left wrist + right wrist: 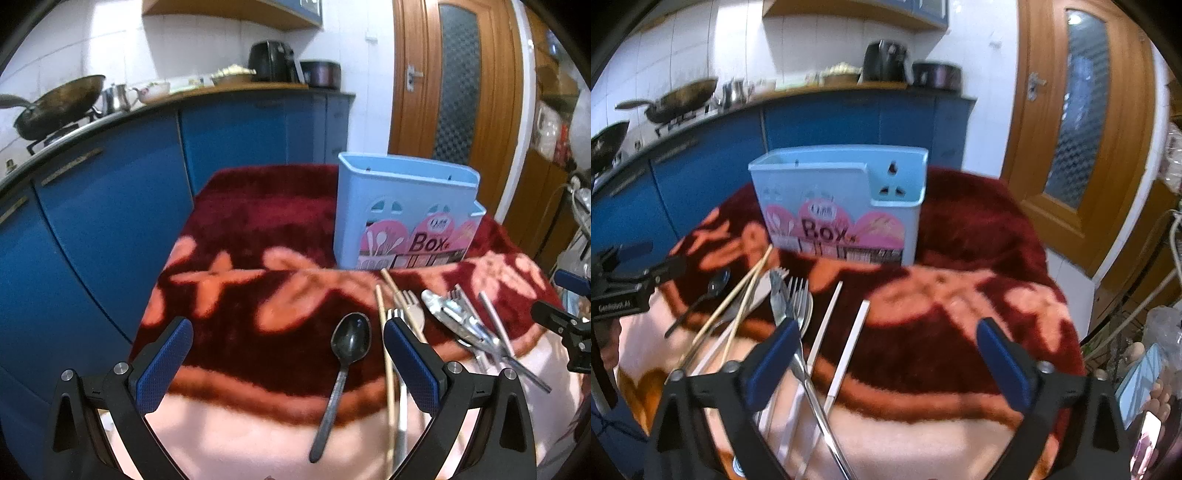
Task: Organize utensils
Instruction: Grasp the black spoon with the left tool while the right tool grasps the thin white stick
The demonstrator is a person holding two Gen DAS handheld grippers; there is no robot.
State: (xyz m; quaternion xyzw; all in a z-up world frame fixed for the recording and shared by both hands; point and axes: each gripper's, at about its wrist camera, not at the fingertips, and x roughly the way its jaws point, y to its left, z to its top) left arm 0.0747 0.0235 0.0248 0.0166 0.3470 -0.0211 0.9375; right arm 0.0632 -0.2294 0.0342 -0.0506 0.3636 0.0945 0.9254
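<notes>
On the blanket-covered surface [240, 229], both the left tongs [288, 362] and right tongs [886, 358] gape wide and empty above scattered utensils, a black spoon [347, 350], wooden chopsticks [738, 314] and forks [798, 295], lying before the upright blue utensil box [842, 206].

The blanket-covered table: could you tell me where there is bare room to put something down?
Free: the blanket left of the blue utensil box and dark spoon, and right of the white chopsticks. Crowded: the pile of forks, wooden chopsticks and knives in front of the box.
</notes>
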